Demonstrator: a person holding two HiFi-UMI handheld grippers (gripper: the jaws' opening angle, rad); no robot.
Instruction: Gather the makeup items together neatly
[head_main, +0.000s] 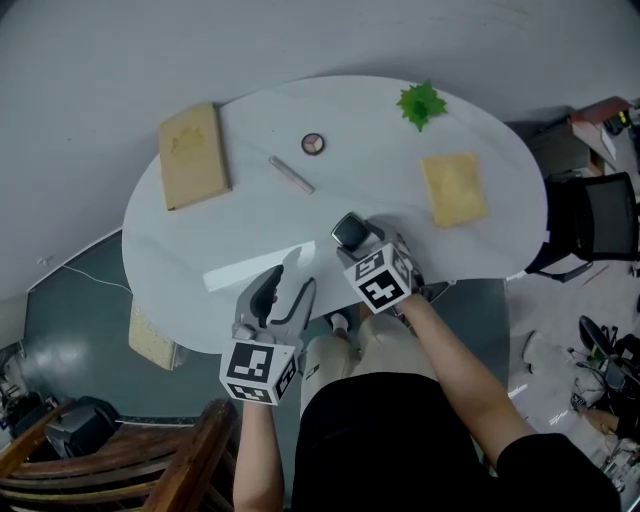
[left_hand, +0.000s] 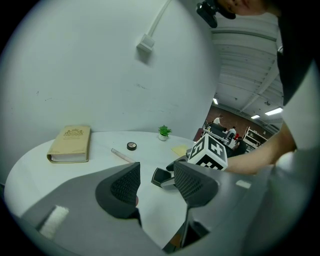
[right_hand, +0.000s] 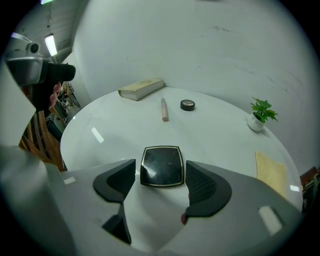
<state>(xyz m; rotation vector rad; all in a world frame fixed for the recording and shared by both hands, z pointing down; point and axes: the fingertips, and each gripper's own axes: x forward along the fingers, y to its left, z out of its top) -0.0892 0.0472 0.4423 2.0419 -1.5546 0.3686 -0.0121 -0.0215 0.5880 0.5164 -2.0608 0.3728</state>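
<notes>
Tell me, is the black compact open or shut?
Shut: the compact lies flat, its glossy lid down, with no half raised.

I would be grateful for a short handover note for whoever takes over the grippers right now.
Left gripper: open, empty, at the near edge of the table.
Right gripper: open, jaws either side of the black square compact, pads not touching it.
Items: makeup stick and round compact lie apart mid-table; the square compact lies nearer.
Done: nothing gathered.
To do: bring all three together.
</notes>
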